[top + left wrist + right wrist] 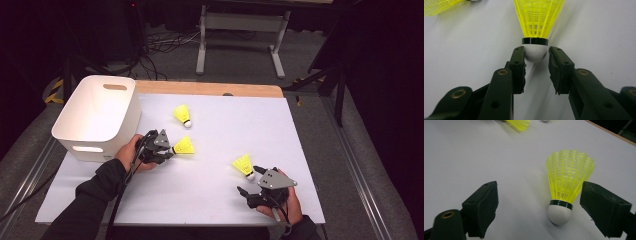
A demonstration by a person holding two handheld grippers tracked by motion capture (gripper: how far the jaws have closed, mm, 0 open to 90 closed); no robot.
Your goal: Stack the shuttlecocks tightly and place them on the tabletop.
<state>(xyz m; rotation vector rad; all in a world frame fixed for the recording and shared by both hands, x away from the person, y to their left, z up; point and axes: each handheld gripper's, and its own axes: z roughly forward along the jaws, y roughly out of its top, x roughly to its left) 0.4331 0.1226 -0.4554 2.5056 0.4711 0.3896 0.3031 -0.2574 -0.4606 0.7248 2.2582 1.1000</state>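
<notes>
The step in hand looks like gathering shuttlecocks into the white bin at the table's far left corner. The left gripper has its jaws clamped on the white cork nose of a yellow shuttlecock, just right of the bin near the table's left edge; its mesh skirt points away from the jaws, a black band ringing the cork. Next, I judge, comes a lift and a carry over the bin's rim, keeping the squeeze firm on that rounded cork. The right gripper holds its jaws wide apart around a second shuttlecock near the front right corner, not touching it. A third shuttlecock lies toward the far edge.
</notes>
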